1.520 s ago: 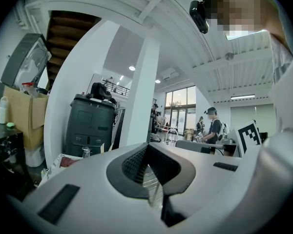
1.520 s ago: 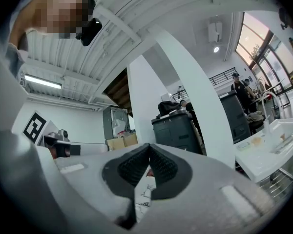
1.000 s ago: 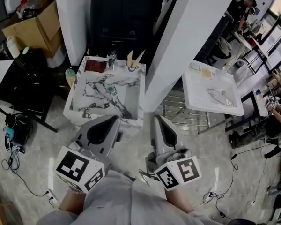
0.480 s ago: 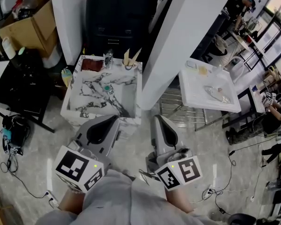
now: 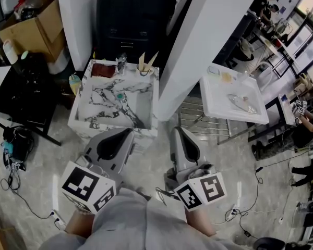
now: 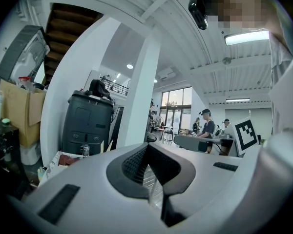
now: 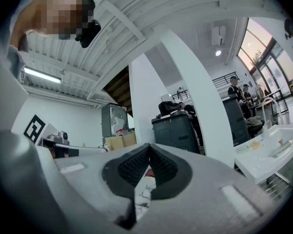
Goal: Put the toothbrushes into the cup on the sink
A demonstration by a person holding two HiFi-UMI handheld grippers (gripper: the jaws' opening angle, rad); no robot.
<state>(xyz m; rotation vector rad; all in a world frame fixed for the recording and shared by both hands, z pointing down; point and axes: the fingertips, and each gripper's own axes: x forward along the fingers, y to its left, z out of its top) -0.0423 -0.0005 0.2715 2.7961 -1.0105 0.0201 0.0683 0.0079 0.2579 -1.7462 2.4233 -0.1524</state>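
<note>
A marble-patterned sink (image 5: 144, 110) stands on the floor ahead of me in the head view. At its back rim stands a small cup (image 5: 145, 72) with two pale sticks (image 5: 149, 62) rising from it, which may be toothbrushes. A small teal thing (image 5: 120, 97) lies in the basin. My left gripper (image 5: 127, 133) and right gripper (image 5: 174, 132) hang side by side just short of the sink's front edge, both shut with nothing between the jaws. In the left gripper view the sink (image 6: 58, 161) shows low at the left.
A faucet (image 5: 122, 63) and a red-brown cloth (image 5: 105, 70) sit at the sink's back. A white pillar (image 5: 208, 40) rises right of it, a dark cabinet (image 5: 133, 20) behind. A white basin (image 5: 232, 100) stands further right, a cardboard box (image 5: 34, 27) far left. People work at the far right.
The head camera has shifted a little, so the sink sits slightly further left in the picture. Both grippers stay shut in the same places.
</note>
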